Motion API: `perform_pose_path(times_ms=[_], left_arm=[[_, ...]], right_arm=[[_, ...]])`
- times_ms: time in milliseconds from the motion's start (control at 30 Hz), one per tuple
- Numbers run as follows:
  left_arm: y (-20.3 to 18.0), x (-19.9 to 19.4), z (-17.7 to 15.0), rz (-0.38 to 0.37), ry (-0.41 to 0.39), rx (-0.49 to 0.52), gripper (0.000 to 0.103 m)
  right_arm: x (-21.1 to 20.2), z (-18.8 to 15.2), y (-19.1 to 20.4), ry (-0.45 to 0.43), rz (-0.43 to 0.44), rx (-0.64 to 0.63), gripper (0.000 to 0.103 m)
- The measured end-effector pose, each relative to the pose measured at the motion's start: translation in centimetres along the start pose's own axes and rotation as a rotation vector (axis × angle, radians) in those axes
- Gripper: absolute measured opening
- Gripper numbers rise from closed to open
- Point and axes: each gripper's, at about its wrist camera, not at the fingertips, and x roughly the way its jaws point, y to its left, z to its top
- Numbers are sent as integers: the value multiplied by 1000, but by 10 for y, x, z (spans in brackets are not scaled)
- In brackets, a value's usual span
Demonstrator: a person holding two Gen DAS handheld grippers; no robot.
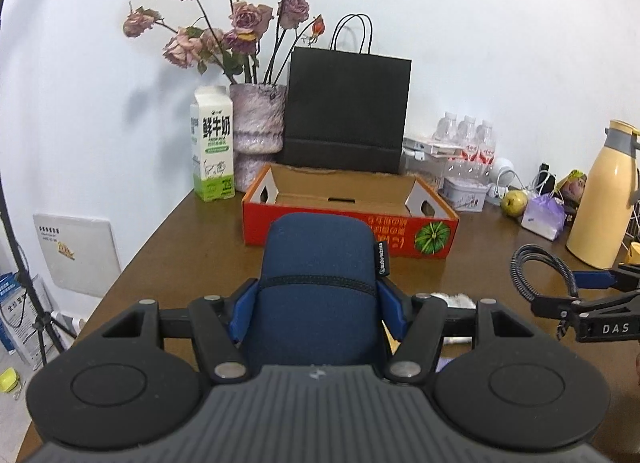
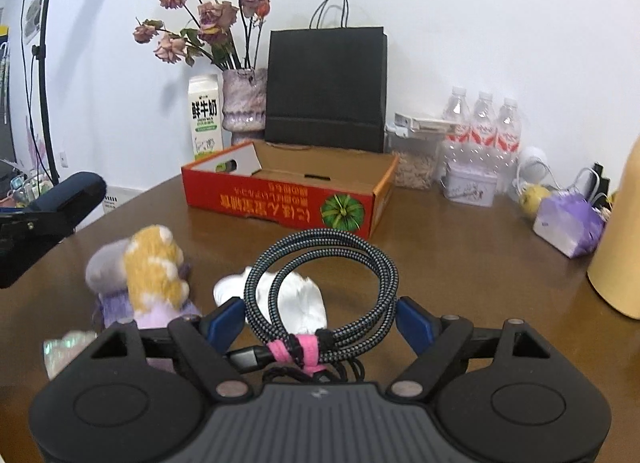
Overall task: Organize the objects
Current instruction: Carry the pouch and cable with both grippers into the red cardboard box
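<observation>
A dark blue zip pouch (image 1: 316, 251) stands upright between my left gripper's (image 1: 318, 297) blue pads, and the gripper is shut on it above the brown table (image 1: 192, 247). My right gripper (image 2: 320, 319) is shut on a coiled braided cable (image 2: 340, 247) bound with a pink tie, held off the table. Straight ahead of both lies an open red cardboard box (image 2: 280, 199) with a bare inside. In the left wrist view the cable (image 1: 524, 267) and the right gripper (image 1: 568, 291) show at the right. In the right wrist view the pouch (image 2: 72, 191) shows at the left.
On the table below the right gripper lie a purple and yellow plush toy (image 2: 148, 267) and a crumpled white object (image 2: 296, 303). Behind the box stand a milk carton (image 1: 212, 147), a vase of dried roses (image 1: 258, 119) and a black paper bag (image 1: 344, 111). Water bottles (image 2: 484, 131), a tin (image 2: 470, 185), a purple pack (image 2: 568, 223) and a yellow flask (image 1: 600, 195) crowd the right.
</observation>
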Motion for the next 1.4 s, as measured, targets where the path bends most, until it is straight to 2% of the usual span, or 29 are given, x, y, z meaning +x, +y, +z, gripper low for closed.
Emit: perform_pose_path(times_ms=[633, 1400], left_arm=[[-12, 93, 59, -21, -17, -7, 63], [-7, 225, 118, 7, -9, -51, 63]], right_arm=[[78, 78, 10, -59, 84, -24, 82], [199, 147, -1, -90, 109, 15, 82]])
